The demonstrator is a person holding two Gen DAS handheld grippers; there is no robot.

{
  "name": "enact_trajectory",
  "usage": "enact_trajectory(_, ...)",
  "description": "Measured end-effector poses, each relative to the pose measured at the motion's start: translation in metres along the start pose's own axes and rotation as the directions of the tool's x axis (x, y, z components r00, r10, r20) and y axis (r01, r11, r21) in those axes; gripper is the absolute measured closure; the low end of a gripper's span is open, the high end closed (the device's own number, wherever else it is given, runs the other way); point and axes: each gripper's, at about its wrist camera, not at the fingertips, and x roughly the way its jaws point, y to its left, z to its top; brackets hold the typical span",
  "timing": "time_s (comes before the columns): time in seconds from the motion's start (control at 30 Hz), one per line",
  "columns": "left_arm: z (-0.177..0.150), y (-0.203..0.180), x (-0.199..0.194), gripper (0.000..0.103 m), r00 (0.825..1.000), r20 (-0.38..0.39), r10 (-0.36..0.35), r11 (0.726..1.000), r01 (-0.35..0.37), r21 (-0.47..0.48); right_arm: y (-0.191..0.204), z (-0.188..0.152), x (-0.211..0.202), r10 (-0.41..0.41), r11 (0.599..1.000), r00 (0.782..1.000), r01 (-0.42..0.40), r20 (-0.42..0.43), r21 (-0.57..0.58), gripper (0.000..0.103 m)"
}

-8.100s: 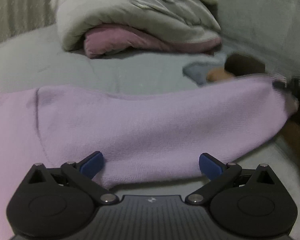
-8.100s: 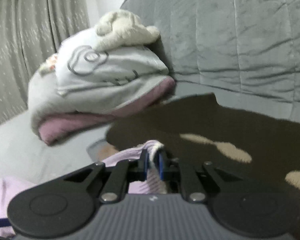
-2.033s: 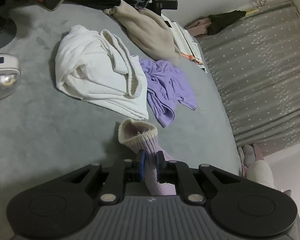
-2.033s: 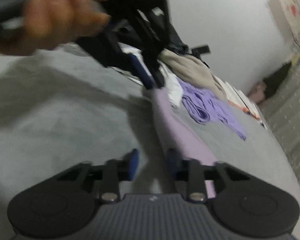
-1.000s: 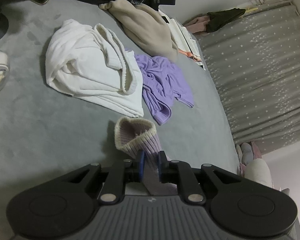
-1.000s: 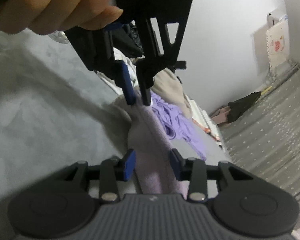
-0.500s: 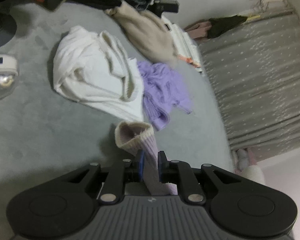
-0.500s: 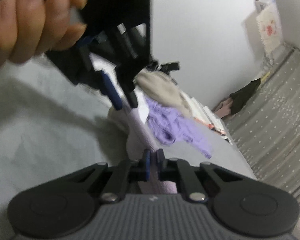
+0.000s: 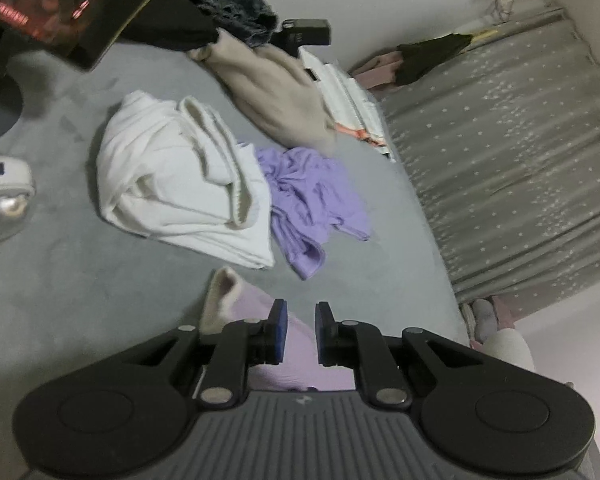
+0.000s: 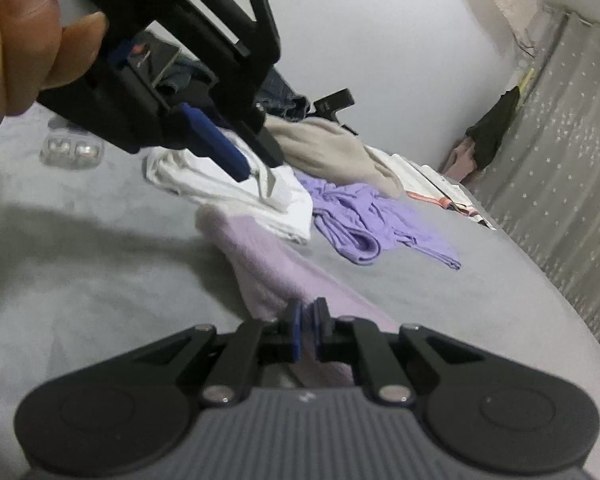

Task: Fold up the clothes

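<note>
A pale lilac knit sleeve with a cream cuff point(image 9: 224, 296) lies on the grey bed, running back under my left gripper point(image 9: 298, 330). That gripper's blue pads stand a little apart with nothing between them; the sleeve lies below it. In the right wrist view the same sleeve point(image 10: 260, 256) stretches from the cuff toward my right gripper point(image 10: 307, 330), which is shut on the sleeve's near part. The left gripper point(image 10: 252, 168) hovers above the cuff, held by a hand.
A crumpled white garment point(image 9: 180, 184), a purple top point(image 9: 308, 200) and a beige garment point(image 9: 276, 92) lie ahead on the grey bed point(image 9: 80, 280). A tablet point(image 9: 60, 4), dark clothes and a clear case point(image 9: 0, 200) sit at the left. A grey starred curtain point(image 9: 520, 160) hangs right.
My left gripper has opened and let go of the sleeve, and the cuff has dropped onto the bed. My right gripper closed on the sleeve half a second ago and stays shut.
</note>
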Motion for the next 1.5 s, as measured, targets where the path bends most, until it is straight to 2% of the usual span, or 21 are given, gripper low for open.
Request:
enact_trajectory(0.07, 0.0, -0.001, -0.002, 0.092, 1.0, 0.01, 0.0, 1.0, 0.0, 0.003, -0.001, 0.003, -0.001, 0.02, 0.999, 1.0, -0.02, 0.008, 0.037, 0.097)
enact_trajectory(0.2, 0.001, 0.0, -0.007, 0.092, 0.999, 0.032, 0.013, 1.0, -0.013, -0.015, 0.008, 0.005, 0.004, 0.048, 0.999, 0.999, -0.047, -0.014, 0.017, 0.097)
enact_trajectory(0.27, 0.003, -0.001, -0.013, 0.092, 0.998, 0.065, 0.014, 1.0, -0.013, -0.009, 0.013, 0.004, 0.006, 0.085, 0.996, 0.996, -0.084, -0.036, 0.024, 0.096)
enact_trajectory(0.37, 0.004, -0.007, -0.02, 0.092, 0.993, 0.113, 0.02, 0.999, -0.024, 0.034, 0.016, 0.005, 0.004, 0.15, 0.987, 0.988, -0.148, -0.024, 0.067, 0.095)
enact_trajectory(0.43, 0.002, -0.009, -0.019, 0.091, 0.995, 0.103, 0.012, 0.998, -0.017, 0.052, 0.012, 0.008, -0.002, 0.226, 0.965, 0.974, -0.224, -0.004, 0.133, 0.095)
enact_trajectory(0.47, 0.001, -0.01, -0.016, 0.091, 0.996, 0.086, 0.004, 0.998, -0.009, 0.058, 0.01, 0.009, -0.004, 0.222, 0.965, 0.975, -0.219, -0.006, 0.141, 0.093)
enact_trajectory(0.53, -0.003, -0.012, -0.011, 0.091, 0.999, 0.049, -0.004, 0.997, 0.001, 0.071, 0.002, 0.009, -0.011, 0.149, 0.978, 0.989, -0.146, -0.009, 0.147, 0.089)
enact_trajectory(0.57, -0.006, -0.015, -0.009, 0.091, 0.999, 0.032, -0.008, 0.997, 0.005, 0.081, -0.01, 0.007, -0.016, 0.128, 0.973, 0.992, -0.123, -0.011, 0.195, 0.087)
enact_trajectory(0.63, -0.012, -0.023, -0.006, 0.091, 1.0, -0.002, -0.014, 0.993, 0.014, 0.118, -0.036, 0.002, -0.027, 0.119, 0.947, 0.993, -0.109, -0.016, 0.303, 0.082)
enact_trajectory(0.67, -0.015, -0.027, -0.005, 0.09, 1.0, -0.019, -0.017, 0.99, 0.019, 0.138, -0.049, -0.003, -0.034, 0.104, 0.935, 0.994, -0.09, -0.021, 0.344, 0.074)
enact_trajectory(0.73, -0.022, -0.036, -0.004, 0.089, 0.999, -0.04, -0.035, 0.983, 0.042, 0.178, -0.077, -0.018, -0.046, 0.055, 0.909, 0.997, -0.025, -0.061, 0.416, 0.062)
enact_trajectory(0.77, -0.026, -0.042, -0.004, 0.088, 0.998, -0.048, -0.041, 0.978, 0.05, 0.203, -0.089, -0.026, -0.052, 0.031, 0.896, 0.996, 0.011, -0.087, 0.444, 0.06)
enact_trajectory(0.87, -0.044, -0.058, 0.003, 0.086, 0.996, -0.081, -0.026, 0.953, 0.049, 0.3, -0.119, -0.059, -0.054, 0.005, 0.847, 0.979, 0.103, -0.202, 0.521, 0.06)
enact_trajectory(0.97, -0.062, -0.073, 0.013, 0.085, 0.992, -0.128, -0.011, 0.93, 0.057, 0.364, -0.127, -0.093, -0.045, 0.046, 0.817, 0.963, 0.117, -0.267, 0.564, 0.06)
enact_trajectory(1.03, -0.074, -0.08, 0.021, 0.085, 0.986, -0.168, -0.005, 0.919, 0.071, 0.388, -0.125, -0.1, -0.047, 0.037, 0.815, 0.972, 0.106, -0.233, 0.57, 0.06)
enact_trajectory(1.13, -0.092, -0.083, 0.036, 0.083, 0.975, -0.221, 0.021, 0.91, 0.073, 0.408, -0.124, -0.099, -0.05, 0.026, 0.816, 0.971, 0.117, -0.238, 0.566, 0.058)
enact_trajectory(1.2, -0.103, -0.082, 0.051, 0.082, 0.96, -0.271, 0.069, 0.904, 0.054, 0.424, -0.123, -0.098, -0.051, 0.022, 0.822, 0.97, 0.12, -0.242, 0.556, 0.058)
enact_trajectory(1.33, -0.109, -0.067, 0.071, 0.082, 0.932, -0.328, 0.156, 0.912, -0.009, 0.41, -0.123, -0.099, -0.056, 0.039, 0.822, 0.969, 0.108, -0.245, 0.559, 0.058)
enact_trajectory(1.43, -0.099, -0.05, 0.078, 0.083, 0.926, -0.355, 0.13, 0.945, -0.007, 0.327, -0.118, -0.102, -0.058, 0.039, 0.833, 0.967, 0.107, -0.251, 0.543, 0.058)
enact_trajectory(1.5, -0.091, -0.042, 0.077, 0.089, 0.926, -0.357, 0.12, 0.961, -0.018, 0.276, -0.114, -0.101, -0.063, 0.039, 0.841, 0.966, 0.107, -0.256, 0.53, 0.058)
